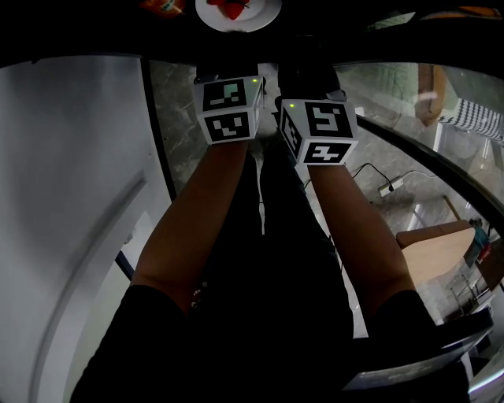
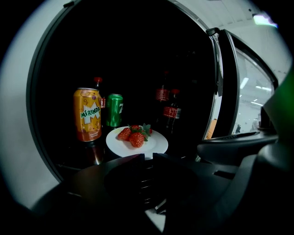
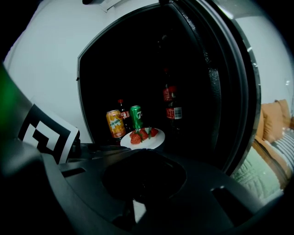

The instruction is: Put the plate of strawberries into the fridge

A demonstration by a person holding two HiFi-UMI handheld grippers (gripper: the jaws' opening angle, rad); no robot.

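The white plate [image 2: 155, 145] with its red strawberries [image 2: 134, 136] stands on a dark shelf inside the open fridge. It also shows in the right gripper view, plate [image 3: 156, 139], and at the top edge of the head view, plate [image 1: 264, 14]. My left gripper [image 2: 146, 159] hangs just short of the plate's near rim, jaws together with nothing between them. My right gripper [image 3: 142, 161] is held farther back, to the right of the left one; its jaws form one dark closed mass and hold nothing.
Behind the plate stand an orange can [image 2: 87, 114], a green can [image 2: 114, 110] and dark cola bottles [image 2: 172, 112]. The open fridge door [image 2: 226, 87] is at the right. A white panel [image 1: 71, 197] lies to the left, and a person's legs are below.
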